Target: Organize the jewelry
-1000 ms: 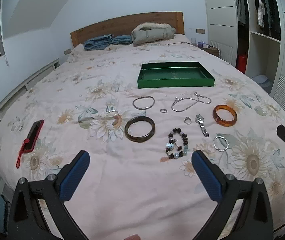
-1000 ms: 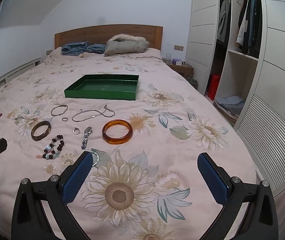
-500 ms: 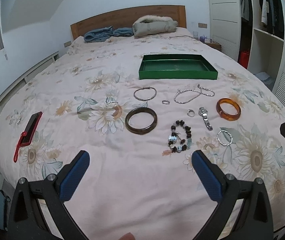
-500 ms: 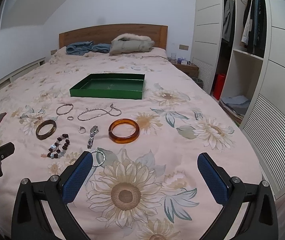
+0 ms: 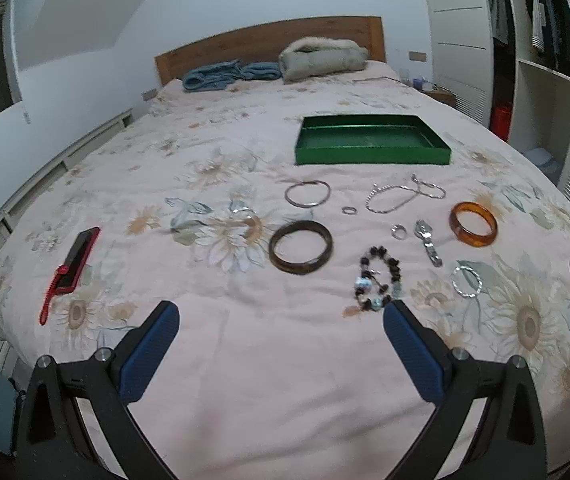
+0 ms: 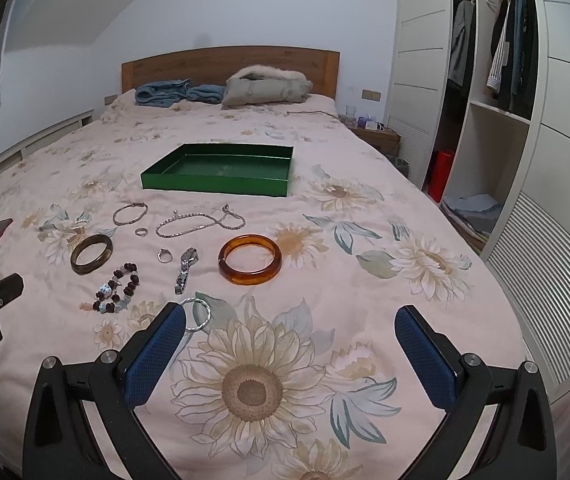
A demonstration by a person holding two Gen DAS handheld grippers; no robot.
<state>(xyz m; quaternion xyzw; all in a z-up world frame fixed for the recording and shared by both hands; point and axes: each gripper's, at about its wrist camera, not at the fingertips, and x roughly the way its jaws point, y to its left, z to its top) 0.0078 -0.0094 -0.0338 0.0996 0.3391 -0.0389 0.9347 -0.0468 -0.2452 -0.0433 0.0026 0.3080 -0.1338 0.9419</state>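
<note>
Jewelry lies on the flowered bedspread in front of an empty green tray. There is a dark bangle, an amber bangle, a beaded bracelet, a thin silver bangle, a chain necklace, a watch, two rings and a twisted silver ring bangle. My left gripper is open and empty, low before the jewelry. My right gripper is open and empty, its left finger beside the twisted bangle.
A red phone with a red comb lies at the bed's left side. Folded blue clothes and a grey jacket sit by the headboard. A wardrobe stands right of the bed.
Both grippers have moved slightly forward and lower toward the bed; the jewelry looks a bit nearer. Nothing has been taken hold of.
</note>
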